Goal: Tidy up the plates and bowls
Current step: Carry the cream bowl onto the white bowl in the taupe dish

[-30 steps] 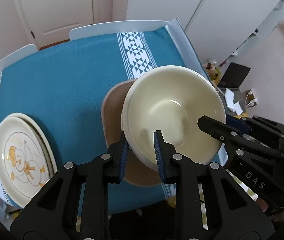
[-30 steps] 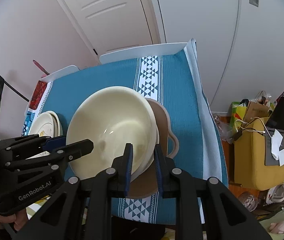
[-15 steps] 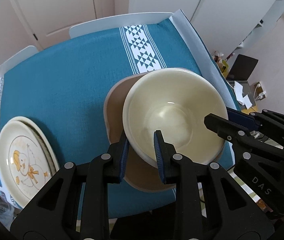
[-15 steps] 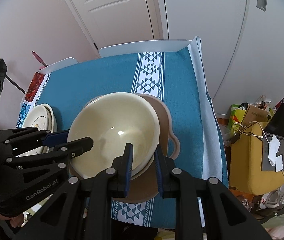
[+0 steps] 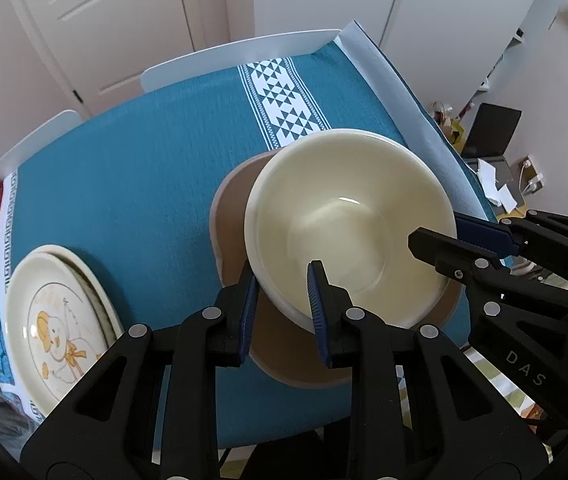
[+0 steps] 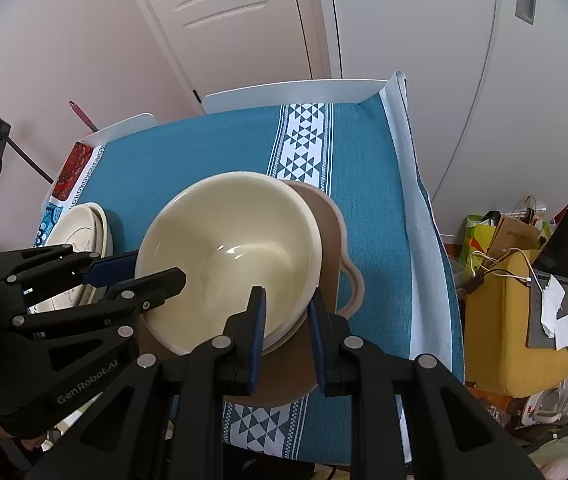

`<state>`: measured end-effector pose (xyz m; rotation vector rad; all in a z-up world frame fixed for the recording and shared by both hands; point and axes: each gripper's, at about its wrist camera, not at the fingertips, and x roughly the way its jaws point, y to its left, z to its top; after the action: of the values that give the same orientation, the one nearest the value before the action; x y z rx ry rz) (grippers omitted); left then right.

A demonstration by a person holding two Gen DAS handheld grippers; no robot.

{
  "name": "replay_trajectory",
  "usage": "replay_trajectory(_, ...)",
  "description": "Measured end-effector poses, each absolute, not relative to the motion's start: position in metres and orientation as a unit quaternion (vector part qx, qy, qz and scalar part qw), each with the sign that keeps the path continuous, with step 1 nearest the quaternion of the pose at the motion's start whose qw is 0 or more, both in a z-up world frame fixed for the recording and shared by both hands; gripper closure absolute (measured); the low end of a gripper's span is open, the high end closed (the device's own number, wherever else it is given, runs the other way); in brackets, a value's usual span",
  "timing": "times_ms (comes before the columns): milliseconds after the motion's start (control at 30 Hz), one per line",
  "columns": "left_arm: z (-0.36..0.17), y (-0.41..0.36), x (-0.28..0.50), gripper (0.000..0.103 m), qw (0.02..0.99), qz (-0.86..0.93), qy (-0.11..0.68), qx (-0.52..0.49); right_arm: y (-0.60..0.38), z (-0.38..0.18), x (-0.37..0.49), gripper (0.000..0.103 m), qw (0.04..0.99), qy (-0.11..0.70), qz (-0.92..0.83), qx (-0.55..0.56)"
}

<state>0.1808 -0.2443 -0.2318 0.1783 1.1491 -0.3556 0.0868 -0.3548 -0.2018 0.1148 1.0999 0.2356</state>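
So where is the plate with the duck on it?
In the left wrist view the duck plate sits at the table's near-left corner on the teal tablecloth, left of the cream bowl, stacked on another plate.

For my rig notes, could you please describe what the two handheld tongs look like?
Both are matte black plastic with triangular cut-outs and silver rivets, and their fingers carry blue pads. The left tongs read "GenRobot.AI" in white on the body; the right tongs read "DAS".

Cream bowls (image 5: 348, 232) nested upright over brown dish (image 5: 231, 216), duck plates (image 5: 55, 332) stacked apart
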Motion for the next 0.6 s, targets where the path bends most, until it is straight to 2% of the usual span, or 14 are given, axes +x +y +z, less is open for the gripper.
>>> replay_trajectory(600,-0.213,-0.237,0.174,0.080,0.837,-0.166,0.518,0.067,-0.370,-0.189,0.087,0.084,0.840,0.520,0.103,0.117)
